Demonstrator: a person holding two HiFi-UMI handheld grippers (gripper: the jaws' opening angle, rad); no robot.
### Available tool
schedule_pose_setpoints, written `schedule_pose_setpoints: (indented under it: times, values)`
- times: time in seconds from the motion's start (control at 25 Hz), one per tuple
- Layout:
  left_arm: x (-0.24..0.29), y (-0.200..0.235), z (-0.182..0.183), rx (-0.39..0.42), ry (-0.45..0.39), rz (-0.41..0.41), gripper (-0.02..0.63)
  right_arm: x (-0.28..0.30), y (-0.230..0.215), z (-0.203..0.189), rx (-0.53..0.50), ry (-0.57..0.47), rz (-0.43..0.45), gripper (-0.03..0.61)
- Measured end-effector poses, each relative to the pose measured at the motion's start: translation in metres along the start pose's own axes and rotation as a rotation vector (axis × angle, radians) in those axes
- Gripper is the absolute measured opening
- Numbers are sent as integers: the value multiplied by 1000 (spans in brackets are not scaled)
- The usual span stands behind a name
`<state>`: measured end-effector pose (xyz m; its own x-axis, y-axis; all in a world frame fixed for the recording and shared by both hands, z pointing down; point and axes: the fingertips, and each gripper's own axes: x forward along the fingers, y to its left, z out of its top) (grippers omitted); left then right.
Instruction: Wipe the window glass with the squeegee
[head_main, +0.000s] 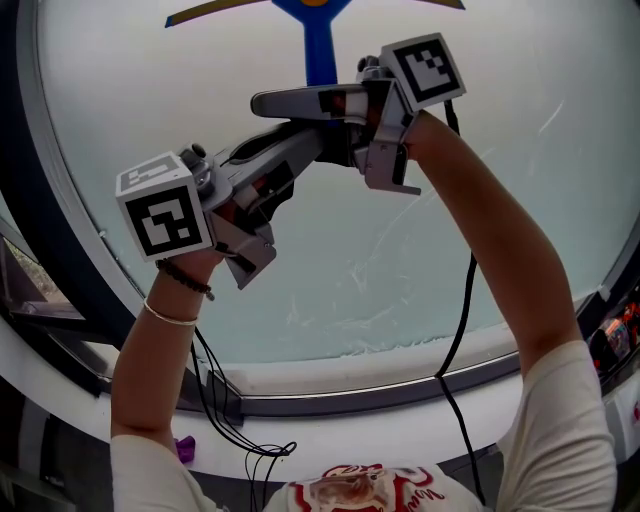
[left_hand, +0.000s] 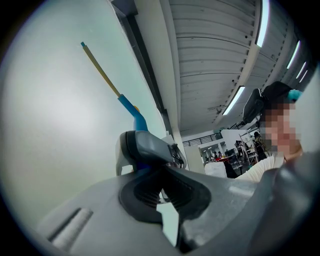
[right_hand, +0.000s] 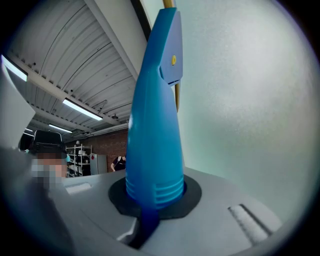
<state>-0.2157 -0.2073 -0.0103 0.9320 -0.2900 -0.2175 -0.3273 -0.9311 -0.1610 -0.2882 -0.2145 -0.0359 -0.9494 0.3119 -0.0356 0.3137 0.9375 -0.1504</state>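
Observation:
The squeegee has a blue handle (head_main: 320, 45) and a yellow blade (head_main: 200, 12), and it lies against the pale window glass (head_main: 450, 250) at the top of the head view. My right gripper (head_main: 290, 103) reaches in from the right and is shut on that handle (right_hand: 152, 125), which stands up between its pads (right_hand: 172, 202). My left gripper (head_main: 325, 145) comes up from the lower left, its tips just under the right gripper's finger (left_hand: 145, 147). The left gripper view shows its jaws (left_hand: 162, 192) shut with nothing between them, and the blade (left_hand: 102, 72) slanting across the glass above.
A dark curved window frame (head_main: 350, 400) and a white sill (head_main: 400, 440) run below the glass. Black cables (head_main: 455, 330) hang from both grippers. A small purple object (head_main: 185, 448) lies on the sill at lower left. Faint streaks (head_main: 370, 270) mark the glass.

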Motion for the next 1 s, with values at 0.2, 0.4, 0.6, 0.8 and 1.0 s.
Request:
schedule_pose_setpoints:
  times: [0.2,0.4,0.6,0.8,1.0]
  values:
    - [-13,-5,-27,-46,1,-7,0,6,1,-30,-24,11,18,26]
    - [-17,-4,-43,-68,12,0,0,4,-5,-46,-27,16,14,29]
    - [-15,-2,-41,-84,39,1,0,3,-6,-40,-16,8,7,31]
    - [-15,-5,-46,-111,43,-33,0,3,-7,-41,-3,-1,-8,32]
    - [-19,1,-59,-181,45,-60,0,3,-14,-46,30,-14,-3,34]
